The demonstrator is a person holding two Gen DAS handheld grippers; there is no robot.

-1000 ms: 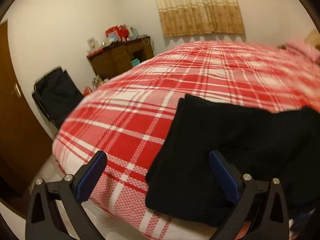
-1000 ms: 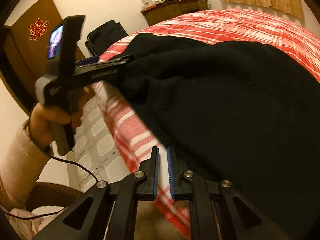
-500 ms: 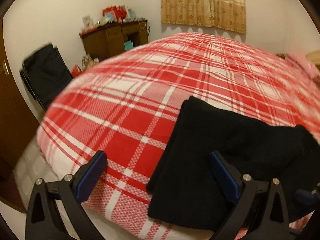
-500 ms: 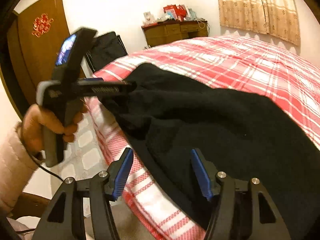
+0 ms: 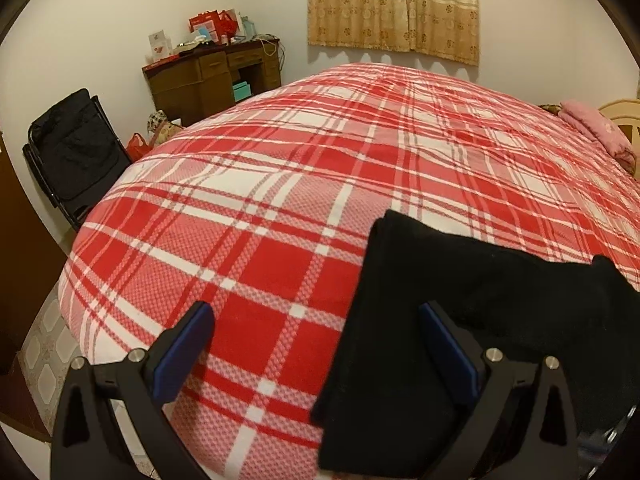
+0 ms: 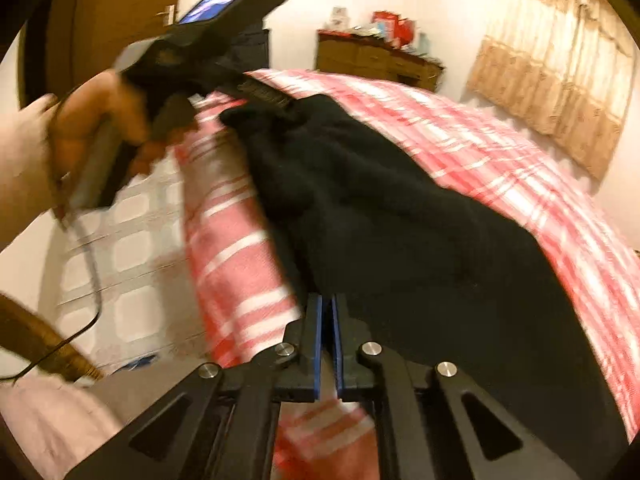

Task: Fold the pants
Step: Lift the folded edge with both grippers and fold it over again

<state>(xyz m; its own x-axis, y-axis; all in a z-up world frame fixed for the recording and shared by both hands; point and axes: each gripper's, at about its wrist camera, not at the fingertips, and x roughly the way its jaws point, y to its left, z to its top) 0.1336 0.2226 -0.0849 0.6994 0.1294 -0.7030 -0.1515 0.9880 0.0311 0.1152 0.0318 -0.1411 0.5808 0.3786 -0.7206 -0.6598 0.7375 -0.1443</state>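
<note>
Black pants (image 5: 460,312) lie on a red-and-white plaid bed (image 5: 280,208) near its front edge; they also show in the right wrist view (image 6: 420,232). My left gripper (image 5: 316,344) is open and empty, its right finger over the pants' left edge. In the right wrist view the left gripper (image 6: 256,92) sits at the pants' far corner. My right gripper (image 6: 329,320) is shut at the pants' near edge; the view is blurred, and I cannot tell whether cloth is pinched.
A dark wooden desk (image 5: 208,80) with clutter stands at the far wall. A black folding chair (image 5: 72,152) stands left of the bed. A pink pillow (image 5: 592,128) lies at the far right. Tiled floor (image 6: 128,248) runs beside the bed.
My right gripper has shut from open at the pants' near edge and moved. My left gripper has stayed open and shifted slightly over the pants' left edge.
</note>
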